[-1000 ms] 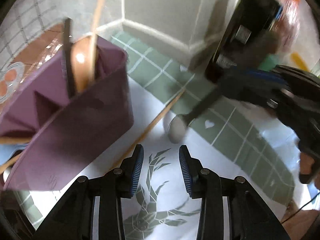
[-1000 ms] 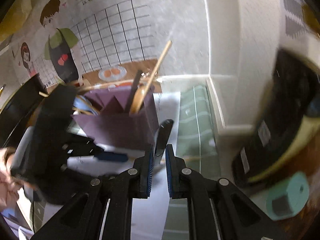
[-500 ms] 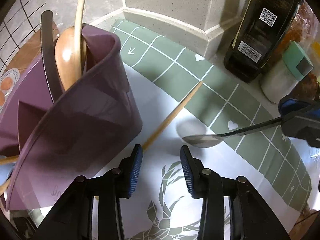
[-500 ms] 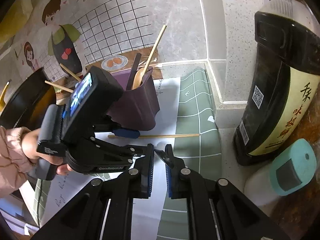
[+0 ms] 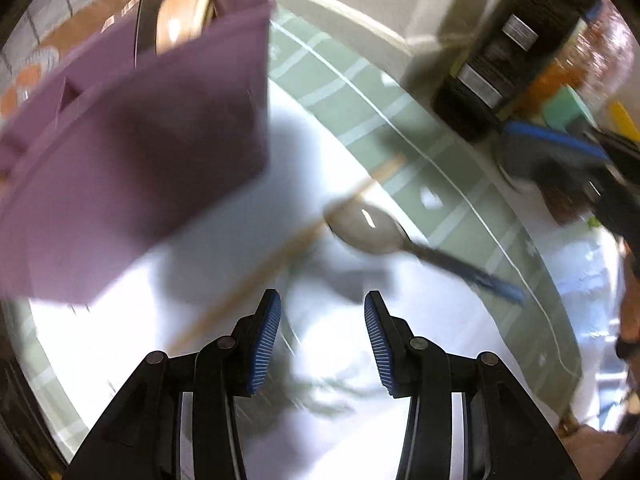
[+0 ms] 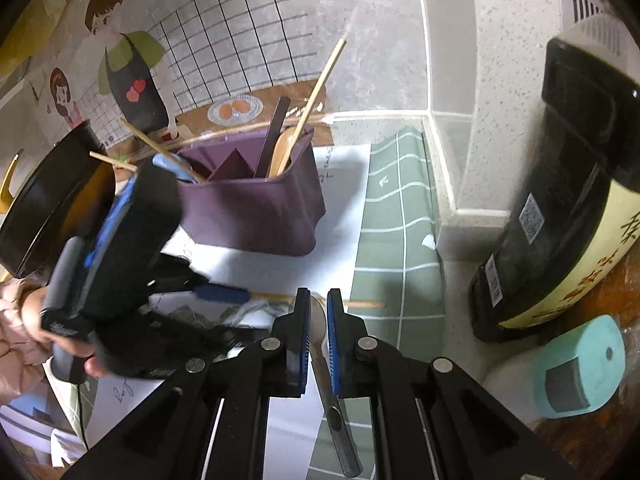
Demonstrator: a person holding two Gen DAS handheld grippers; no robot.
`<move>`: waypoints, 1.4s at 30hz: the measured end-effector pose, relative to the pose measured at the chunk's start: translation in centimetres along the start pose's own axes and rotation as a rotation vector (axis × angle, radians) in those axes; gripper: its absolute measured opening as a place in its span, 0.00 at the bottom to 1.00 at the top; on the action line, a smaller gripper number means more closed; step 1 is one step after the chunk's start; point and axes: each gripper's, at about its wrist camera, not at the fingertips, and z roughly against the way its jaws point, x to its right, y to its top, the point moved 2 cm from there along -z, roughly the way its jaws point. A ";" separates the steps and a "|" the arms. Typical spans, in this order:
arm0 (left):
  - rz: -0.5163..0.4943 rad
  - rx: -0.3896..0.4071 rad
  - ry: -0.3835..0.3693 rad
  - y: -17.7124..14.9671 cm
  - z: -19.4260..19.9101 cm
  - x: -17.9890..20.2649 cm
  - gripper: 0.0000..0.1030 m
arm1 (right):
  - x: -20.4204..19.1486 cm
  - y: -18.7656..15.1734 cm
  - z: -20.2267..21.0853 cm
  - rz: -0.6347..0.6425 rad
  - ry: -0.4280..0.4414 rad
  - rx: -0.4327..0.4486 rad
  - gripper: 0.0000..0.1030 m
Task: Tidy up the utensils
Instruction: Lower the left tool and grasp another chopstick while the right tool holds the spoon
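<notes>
Our right hand-held gripper (image 6: 319, 320) clamps the metal spoon (image 5: 370, 228), its handle slanting toward lower right; our left hand-held gripper (image 5: 322, 332), half-open and empty, sits nearest the chopstick (image 5: 280, 252), with the purple holder (image 5: 132, 160) upper left.

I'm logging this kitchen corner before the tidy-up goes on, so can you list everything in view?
Utensil holder: one, purple, on the white sheet, holding utensils.
Wooden spoon: one, tan, in the holder.
Loose chopstick: one, wooden, lying on the sheet and mat.
Metal spoon: one, silver, handle clamped in the right gripper.
Mat: one, green grid, under the sheet.
Bottle: one, dark, by the wall.
Teal-lidded container: one, beside the bottle.
Left gripper: fingers apart, empty, above the sheet.
Right gripper: shut on the spoon.
</notes>
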 end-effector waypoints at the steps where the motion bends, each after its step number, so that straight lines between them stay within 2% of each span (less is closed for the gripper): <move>1: 0.004 -0.008 -0.009 -0.8 0.0 0.3 0.44 | -0.1 -0.2 -0.1 0.007 0.000 -0.012 0.07; 5: -0.015 -0.012 -0.022 -3.4 0.5 1.4 0.44 | 0.0 -1.6 -0.3 0.038 0.003 -0.066 0.07; 8: -0.055 0.024 -0.019 -4.2 1.8 2.2 0.44 | 0.3 -2.7 -0.7 0.049 0.016 -0.113 0.07; 11: -0.097 0.057 0.008 -4.1 2.8 2.4 0.44 | 0.5 -4.1 -0.9 0.069 0.038 -0.153 0.07; 15: -0.161 0.077 0.061 -2.1 2.5 2.9 0.44 | 0.3 -4.9 -1.2 0.078 0.058 -0.167 0.12; 18: -0.143 0.062 0.086 -0.8 2.9 1.8 0.44 | -0.8 -4.8 -2.2 0.121 0.079 -0.181 0.21; 20: -0.101 0.070 0.102 -0.6 2.7 1.2 0.44 | -1.8 -4.3 -3.5 0.176 0.040 -0.179 0.39; 21: -0.091 0.075 0.112 -0.9 2.8 0.8 0.44 | -2.2 -4.1 -4.1 0.196 0.023 -0.171 0.43; 25: -0.089 0.089 0.171 -1.2 3.6 0.1 0.45 | -2.8 -3.1 -7.2 0.219 -0.017 -0.194 0.43; 27: -0.094 0.090 0.185 -1.1 3.8 -0.2 0.45 | -3.0 -2.8 -8.0 0.220 -0.047 -0.193 0.26; 29: -0.113 0.084 0.186 -0.7 3.8 -0.2 0.45 | -2.6 -3.0 -7.7 0.193 -0.028 -0.203 0.25; 32: -0.190 0.090 0.201 0.1 3.8 0.4 0.45 | -1.2 -3.7 -6.0 0.119 -0.018 -0.188 0.25; 35: -0.333 0.077 0.207 1.7 3.0 2.0 0.45 | 0.6 -5.3 -3.6 0.044 -0.025 -0.176 0.25; 39: -0.518 -0.034 0.183 4.8 0.2 4.8 0.45 | 2.1 -7.0 -1.4 -0.018 -0.029 -0.166 0.25; 42: -0.570 -0.122 0.180 6.7 -1.6 5.8 0.45 | 2.8 -8.1 -0.4 -0.052 -0.026 -0.155 0.25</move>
